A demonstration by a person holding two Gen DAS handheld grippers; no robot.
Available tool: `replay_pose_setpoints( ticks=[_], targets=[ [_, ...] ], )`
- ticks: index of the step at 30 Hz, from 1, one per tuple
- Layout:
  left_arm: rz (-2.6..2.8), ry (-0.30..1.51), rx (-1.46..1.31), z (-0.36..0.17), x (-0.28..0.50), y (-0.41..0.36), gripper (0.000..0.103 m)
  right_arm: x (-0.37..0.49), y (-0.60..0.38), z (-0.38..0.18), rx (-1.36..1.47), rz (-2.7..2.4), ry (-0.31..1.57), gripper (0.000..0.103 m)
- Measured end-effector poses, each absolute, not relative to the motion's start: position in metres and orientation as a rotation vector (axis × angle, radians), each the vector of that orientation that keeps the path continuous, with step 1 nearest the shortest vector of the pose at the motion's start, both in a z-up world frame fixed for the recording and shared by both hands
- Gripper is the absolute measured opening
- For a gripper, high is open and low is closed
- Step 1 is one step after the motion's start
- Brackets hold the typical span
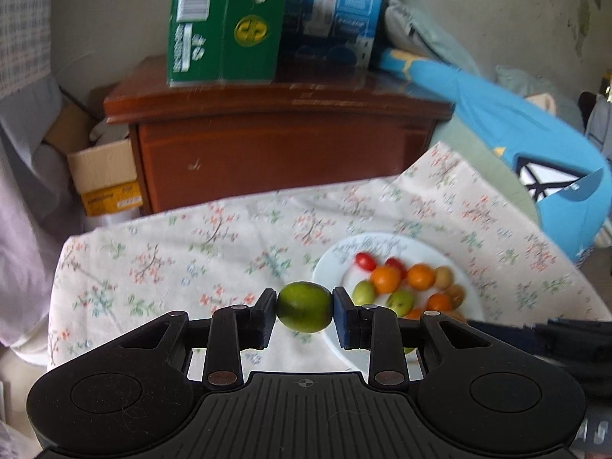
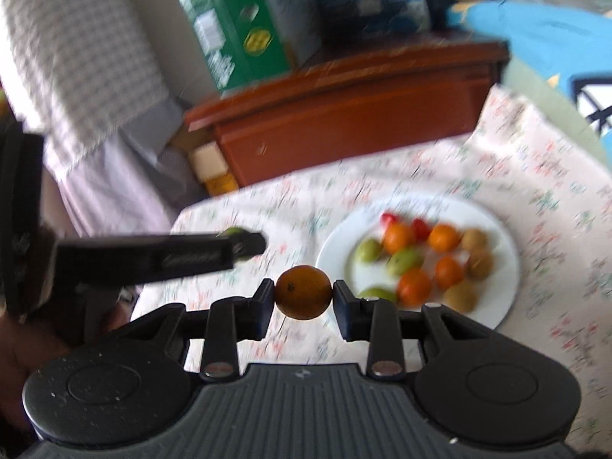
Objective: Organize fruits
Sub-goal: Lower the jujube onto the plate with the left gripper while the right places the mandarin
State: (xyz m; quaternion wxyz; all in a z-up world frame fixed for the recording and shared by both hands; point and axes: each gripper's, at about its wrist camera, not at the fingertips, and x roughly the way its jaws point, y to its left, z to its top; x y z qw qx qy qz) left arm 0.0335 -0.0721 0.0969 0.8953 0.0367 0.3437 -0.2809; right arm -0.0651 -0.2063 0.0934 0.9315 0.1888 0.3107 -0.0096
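While the left gripper [image 1: 305, 308] is clamped on a green fruit [image 1: 305, 307], its pads pressing both sides, the right gripper [image 2: 304, 293] is clamped the same way on an orange fruit [image 2: 304, 292]. Both fruits hang clear above the floral tablecloth [image 1: 172, 252], to the left of the white plate [image 1: 455, 256] in each wrist view. In the right wrist view the left gripper reaches in from the left, a sliver of green showing at its tip.

Behind the covered table stands a reddish wooden cabinet [image 1: 275, 141] carrying two cartons, a green box [image 1: 225, 23] and a blue box [image 1: 336, 11]. A blue garment [image 1: 516, 130] lies to the right.

On the plate the right wrist view shows about two red tomatoes, five orange fruits, three green and four brownish ones, though blur makes the count uncertain.
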Motion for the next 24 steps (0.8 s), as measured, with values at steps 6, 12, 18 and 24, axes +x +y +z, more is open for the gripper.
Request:
replay_pose_setpoints(
  ticks=[6, 12, 18, 24],
  targets=[
    [-0.652, 0.671, 0.101, 0.120, 0.029, -0.084, 0.029, -0.073, -0.246, 0.122, 0.461, -0.086, 0.583, 0.033],
    [-0.697, 0.716, 0.130, 0.116, 0.040, -0.100, 0.029, -0.073, -0.275, 0.115, 0.536, -0.131, 0.628, 0.033],
    [-0.716, 0.798, 0.132, 0.088, 0.049, -0.115, 0.029, -0.067, -0.280, 0.084, 0.572, -0.181, 0.719, 0.033],
    [-0.725, 0.835, 0.156, 0.069, 0.053, -0.123, 0.029, -0.061, -0.287, 0.057, 0.657, -0.209, 0.778, 0.033]
  ],
)
